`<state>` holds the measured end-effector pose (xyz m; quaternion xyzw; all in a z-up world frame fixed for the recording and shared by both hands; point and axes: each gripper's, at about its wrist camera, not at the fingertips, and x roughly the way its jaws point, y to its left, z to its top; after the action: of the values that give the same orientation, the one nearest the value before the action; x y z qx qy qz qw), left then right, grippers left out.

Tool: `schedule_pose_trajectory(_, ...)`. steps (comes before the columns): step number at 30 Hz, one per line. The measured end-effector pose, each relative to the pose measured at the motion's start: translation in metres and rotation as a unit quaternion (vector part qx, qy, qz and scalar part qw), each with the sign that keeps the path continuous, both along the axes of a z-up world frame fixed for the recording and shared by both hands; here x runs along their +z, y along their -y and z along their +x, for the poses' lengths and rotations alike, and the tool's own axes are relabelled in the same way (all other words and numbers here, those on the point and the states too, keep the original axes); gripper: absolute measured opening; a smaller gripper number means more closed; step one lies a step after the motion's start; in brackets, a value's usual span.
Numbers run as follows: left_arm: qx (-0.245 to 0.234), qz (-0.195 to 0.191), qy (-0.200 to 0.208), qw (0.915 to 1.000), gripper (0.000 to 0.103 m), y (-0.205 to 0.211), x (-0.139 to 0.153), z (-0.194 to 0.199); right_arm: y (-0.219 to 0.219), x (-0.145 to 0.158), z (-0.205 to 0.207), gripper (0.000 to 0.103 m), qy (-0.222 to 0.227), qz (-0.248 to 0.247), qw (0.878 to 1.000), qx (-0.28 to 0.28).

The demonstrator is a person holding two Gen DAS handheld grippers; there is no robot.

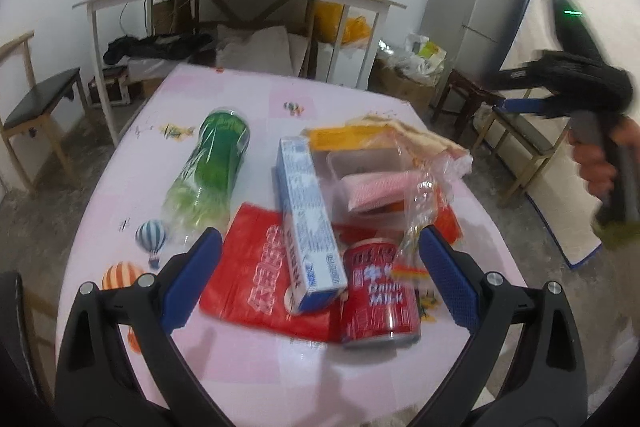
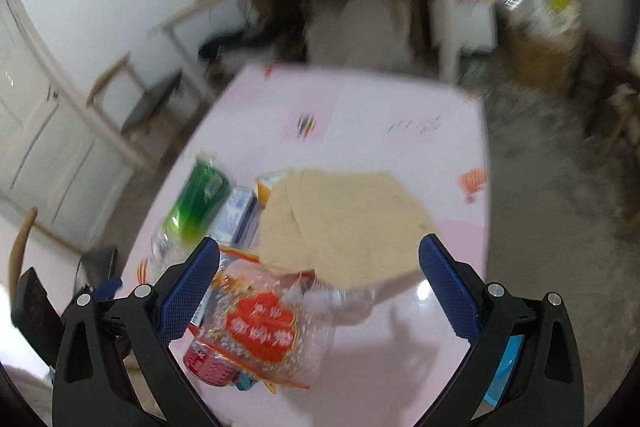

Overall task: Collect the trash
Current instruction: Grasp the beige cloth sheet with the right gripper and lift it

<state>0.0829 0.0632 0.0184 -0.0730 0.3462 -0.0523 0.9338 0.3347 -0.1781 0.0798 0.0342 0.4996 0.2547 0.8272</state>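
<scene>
- The pink table point(image 1: 248, 367) is carrying the trash, bunched near its middle.
- A green bottle point(image 1: 212, 163) is lying on its side, left of a blue-white carton point(image 1: 308, 223).
- A red milk can point(image 1: 378, 297) is standing just beside the carton.
- The left gripper point(image 1: 320, 279) is hovering wide open, holding nothing.
- The right gripper point(image 2: 320, 283) is also gaping empty above a clear snack bag point(image 2: 264, 327).

The table point(image 1: 248, 359), covered with a pink cloth with balloon pictures, carries a red flat bag point(image 1: 256, 275) near its front, a green plastic bottle point(image 1: 212, 163) lying left of the bag, and a red milk can point(image 1: 380, 295) right of it.
</scene>
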Motion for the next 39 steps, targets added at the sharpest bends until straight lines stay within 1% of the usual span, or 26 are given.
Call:
schedule_pose_trajectory(2,-0.003,0.003,0.003,1.0,0.095,0.003,-0.002,0.006,-0.012,-0.018,0.029,0.097,-0.031,-0.013,0.999,0.023)
schedule_pose_trajectory(4,-0.012,-0.003,0.0,0.9999,0.095,0.005,-0.005,0.012,-0.021,-0.04,0.058,0.097,-0.073,-0.02,0.997,0.033)
schedule_pose_trajectory(7,-0.03,-0.018,-0.009,0.9994,0.095,0.008,-0.01,0.021,-0.026,-0.063,0.085,0.097,-0.121,-0.026,0.992,0.04)
schedule_pose_trajectory(8,-0.038,-0.021,-0.01,0.999,0.095,0.011,-0.012,0.025,-0.029,-0.069,0.093,0.097,-0.13,-0.026,0.99,0.047)
schedule_pose_trajectory(10,-0.048,-0.023,-0.013,0.9985,0.095,0.015,-0.014,0.027,-0.033,-0.081,0.103,0.094,-0.156,-0.025,0.986,0.058)
schedule_pose_trajectory(12,-0.061,-0.026,-0.016,0.9977,0.095,0.021,-0.017,0.033,-0.037,-0.093,0.108,0.087,-0.176,-0.021,0.981,0.072)
schedule_pose_trajectory(13,-0.068,-0.025,-0.015,0.9972,0.095,0.024,-0.018,0.035,-0.041,-0.096,0.108,0.085,-0.181,-0.02,0.98,0.079)
schedule_pose_trajectory(14,-0.073,-0.025,-0.014,0.997,0.095,0.026,-0.018,0.036,-0.043,-0.097,0.107,0.08,-0.182,-0.019,0.979,0.085)
schedule_pose_trajectory(15,-0.078,-0.023,-0.013,0.9966,0.095,0.029,-0.019,0.038,-0.045,-0.098,0.107,0.072,-0.183,-0.02,0.979,0.091)
schedule_pose_trajectory(16,-0.082,-0.02,-0.011,0.9964,0.095,0.031,-0.019,0.039,-0.047,-0.1,0.106,0.07,-0.185,-0.02,0.978,0.096)
schedule_pose_trajectory(17,-0.084,-0.02,-0.01,0.9962,0.095,0.031,-0.02,0.04,-0.049,-0.1,0.105,0.063,-0.186,-0.02,0.977,0.099)
schedule_pose_trajectory(18,-0.088,-0.021,-0.01,0.9958,0.094,0.032,-0.021,0.042,-0.049,-0.098,0.106,0.056,-0.186,-0.018,0.977,0.102)
schedule_pose_trajectory(19,-0.091,-0.022,-0.012,0.9956,0.092,0.033,-0.022,0.044,-0.05,-0.098,0.105,0.052,-0.186,-0.017,0.977,0.105)
schedule_pose_trajectory(21,-0.095,-0.027,-0.019,0.995,0.084,0.032,-0.024,0.048,-0.051,-0.099,0.104,0.039,-0.185,-0.018,0.977,0.107)
schedule_pose_trajectory(22,-0.095,-0.031,-0.023,0.9947,0.079,0.031,-0.025,0.048,-0.05,-0.099,0.104,0.036,-0.184,-0.018,0.977,0.107)
schedule_pose_trajectory(23,-0.094,-0.034,-0.029,0.9945,0.076,0.03,-0.027,0.05,-0.049,-0.099,0.104,0.03,-0.182,-0.017,0.977,0.107)
schedule_pose_trajectory(24,-0.094,-0.036,-0.032,0.9944,0.075,0.029,-0.027,0.052,-0.048,-0.098,0.104,0.022,-0.179,-0.015,0.978,0.106)
schedule_pose_trajectory(25,-0.093,-0.037,-0.034,0.9944,0.073,0.028,-0.028,0.053,-0.047,-0.097,0.104,0.019,-0.176,-0.014,0.979,0.104)
schedule_pose_trajectory(27,-0.093,-0.038,-0.034,0.9944,0.07,0.026,-0.028,0.055,-0.043,-0.094,0.104,0.009,-0.167,-0.007,0.981,0.094)
schedule_pose_trajectory(29,-0.093,-0.038,-0.033,0.9944,0.065,0.023,-0.028,0.056,-0.037,-0.089,0.104,0.006,-0.154,0.001,0.985,0.083)
schedule_pose_trajectory(33,-0.085,-0.049,-0.033,0.9946,0.056,0.018,-0.03,0.056,-0.026,-0.072,0.105,0.005,-0.117,0.009,0.992,0.052)
schedule_pose_trajectory(35,-0.082,-0.056,-0.031,0.9946,0.05,0.015,-0.03,0.053,-0.02,-0.058,0.104,0.005,-0.092,0.011,0.995,0.035)
schedule_pose_trajectory(39,-0.073,-0.055,-0.019,0.9957,0.041,0.01,-0.029,0.045,-0.003,-0.016,0.096,0.005,-0.026,0.03,0.999,0.0)
